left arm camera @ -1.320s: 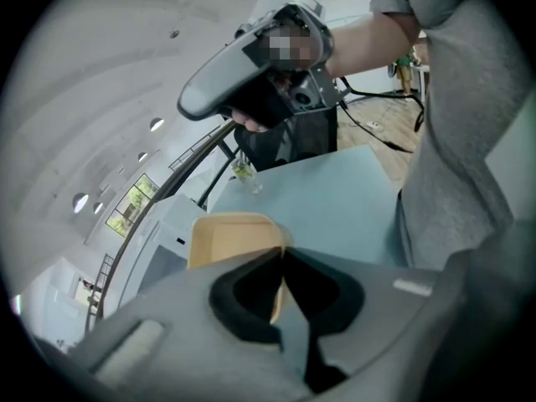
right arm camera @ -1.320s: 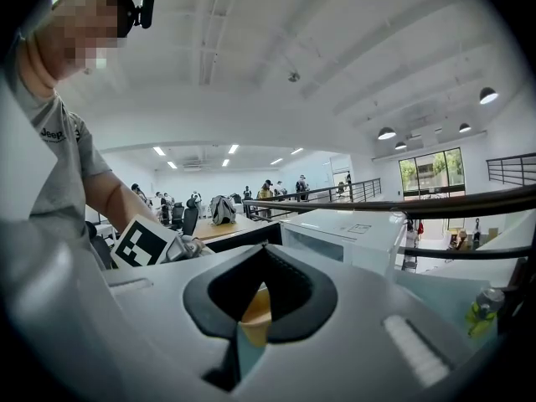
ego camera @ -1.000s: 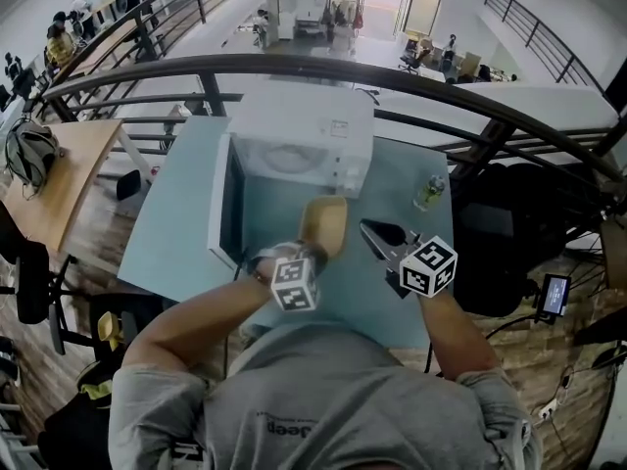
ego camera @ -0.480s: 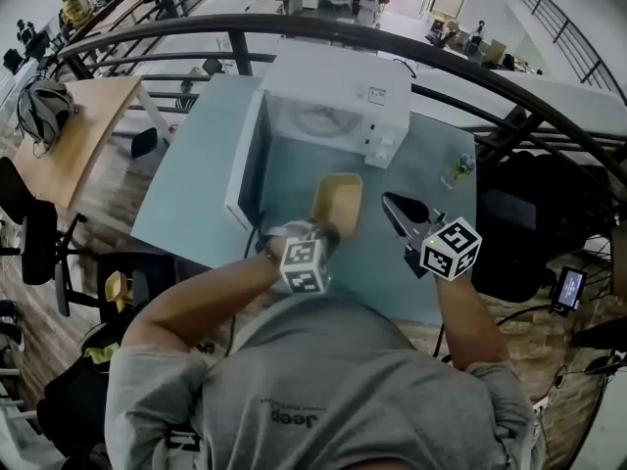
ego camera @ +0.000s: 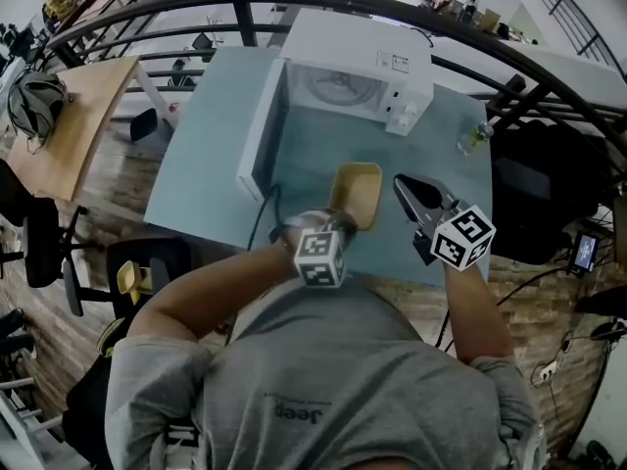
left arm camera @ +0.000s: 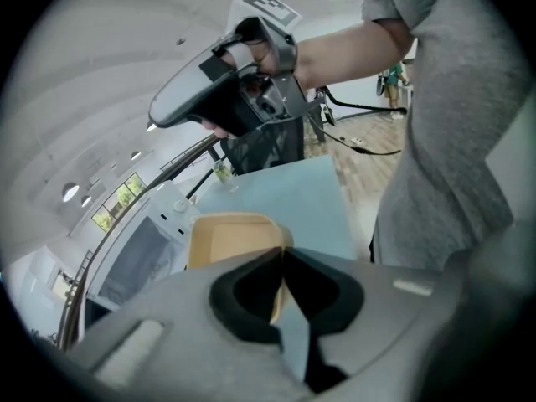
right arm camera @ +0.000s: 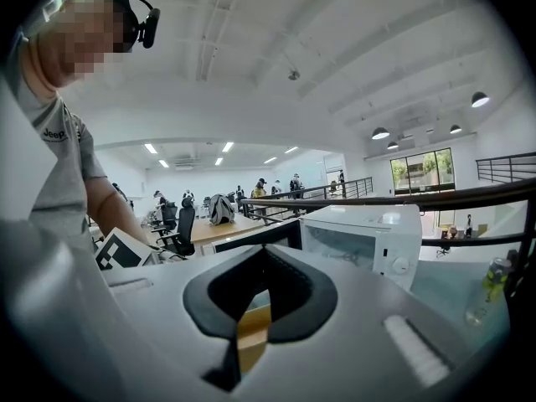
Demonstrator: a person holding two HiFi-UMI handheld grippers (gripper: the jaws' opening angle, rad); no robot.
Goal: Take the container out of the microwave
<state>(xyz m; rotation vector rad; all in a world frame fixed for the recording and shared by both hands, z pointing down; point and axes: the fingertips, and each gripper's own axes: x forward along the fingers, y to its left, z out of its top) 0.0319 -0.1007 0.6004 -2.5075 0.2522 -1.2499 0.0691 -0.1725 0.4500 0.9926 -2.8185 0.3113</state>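
Observation:
The yellow container point(ego camera: 358, 192) is out in front of the white microwave point(ego camera: 358, 76), over the blue table point(ego camera: 211, 164). My left gripper point(ego camera: 337, 221) is shut on its near rim; in the left gripper view the jaws point(left arm camera: 283, 254) pinch that rim of the container point(left arm camera: 230, 237). The microwave's door point(ego camera: 263, 130) stands open to the left and the cavity holds only its turntable. My right gripper point(ego camera: 413, 192) hovers just right of the container, shut and empty. Through its closed jaws point(right arm camera: 266, 251) a strip of the container point(right arm camera: 251, 329) shows.
A small bottle point(ego camera: 473, 137) stands on the table right of the microwave. A curved metal railing point(ego camera: 490, 42) runs behind the table. A wooden desk point(ego camera: 73, 125) and black chairs point(ego camera: 44, 253) are at the left, beyond the table's edge.
My left gripper has drawn the container farther from the microwave toward the table's near side. The right gripper moved along beside it, still shut.

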